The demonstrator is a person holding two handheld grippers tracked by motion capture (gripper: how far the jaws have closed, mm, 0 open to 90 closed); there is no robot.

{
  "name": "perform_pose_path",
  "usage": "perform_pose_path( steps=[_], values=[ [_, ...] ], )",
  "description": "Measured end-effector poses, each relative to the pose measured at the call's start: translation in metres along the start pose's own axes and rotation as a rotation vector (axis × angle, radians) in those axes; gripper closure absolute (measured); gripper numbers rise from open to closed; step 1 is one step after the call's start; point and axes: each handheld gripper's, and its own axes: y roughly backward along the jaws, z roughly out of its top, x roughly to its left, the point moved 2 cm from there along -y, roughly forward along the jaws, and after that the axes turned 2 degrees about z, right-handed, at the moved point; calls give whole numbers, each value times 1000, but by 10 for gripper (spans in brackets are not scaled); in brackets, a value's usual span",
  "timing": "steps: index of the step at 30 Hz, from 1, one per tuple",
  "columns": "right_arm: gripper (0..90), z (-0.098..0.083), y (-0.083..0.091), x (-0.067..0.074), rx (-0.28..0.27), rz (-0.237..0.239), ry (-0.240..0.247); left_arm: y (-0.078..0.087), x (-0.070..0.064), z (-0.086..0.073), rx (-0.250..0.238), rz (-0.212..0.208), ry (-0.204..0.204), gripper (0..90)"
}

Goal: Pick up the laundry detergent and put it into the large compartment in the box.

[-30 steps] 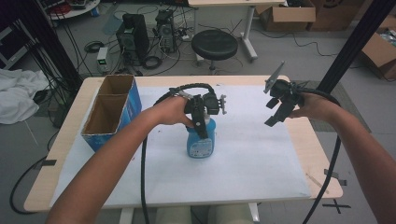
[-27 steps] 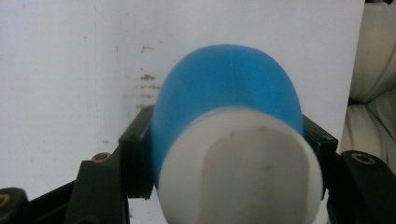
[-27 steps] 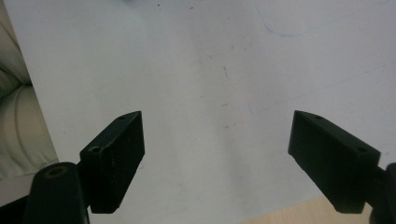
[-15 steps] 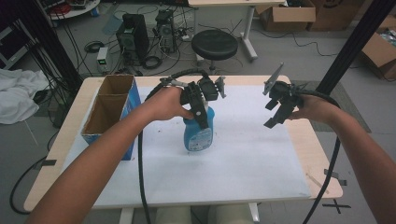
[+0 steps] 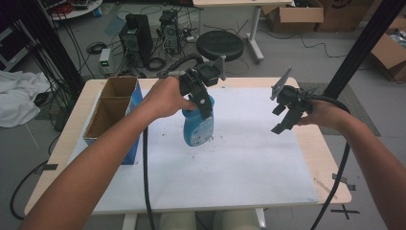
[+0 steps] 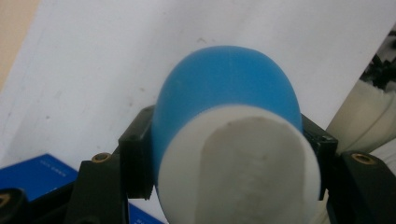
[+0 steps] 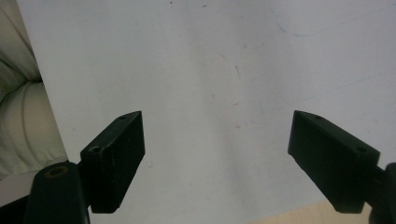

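Bottle [image 5: 197, 125] hangs upright between left gripper [image 5: 203, 103] fingers, clamped near top, clear above white sheet [image 5: 239, 158] on counter [image 5: 313, 143]; cardboard box [image 5: 112, 108] off to its side, likely destination. Right gripper [image 5: 285, 117] well apart, hovering.

Left gripper view: bottle [image 6: 229, 135] pinched between both fingers [image 6: 135, 158], cap end toward camera.

Right gripper view: fingers [image 7: 116, 154] spread wide, nothing between, sheet [image 7: 210, 70] below; probably idle, ready to assist.

Bottle [image 5: 197, 123] blue, white cap — tongs [image 5: 207, 103] black.
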Motion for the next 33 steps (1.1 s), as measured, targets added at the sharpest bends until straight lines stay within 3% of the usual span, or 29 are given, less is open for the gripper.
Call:
perform_pose_path(
  steps=[1,4,5,8,17,20,25,28,32,33],
  values=[
    [185,0,0,0,0,0,0,0,0,0,0,0,0,380],
    [186,-1,1,1,-3,-2,-4,11,8,-1,-8,10,79,380],
    [186,-1,1,1,-3,-2,-4,11,8,-1,-8,10,79,380],
    [186,0,1,2,-3,-2,-3,18,17,-1,-14,27,154,380],
    [185,0,2,5,3,-1,1,29,33,-5,6,39,226,380],
    [185,1,2,5,2,-3,10,37,40,-6,20,63,277,381],
    [185,2,1,6,3,-3,12,47,47,-6,16,88,320,381],
    [186,2,1,7,3,-3,15,58,54,-9,-5,99,386,381],
    [186,2,2,7,1,-3,18,65,60,-12,-15,107,411,381],
    [186,3,2,7,0,-3,19,67,64,-15,-17,111,447,381]
  ],
)
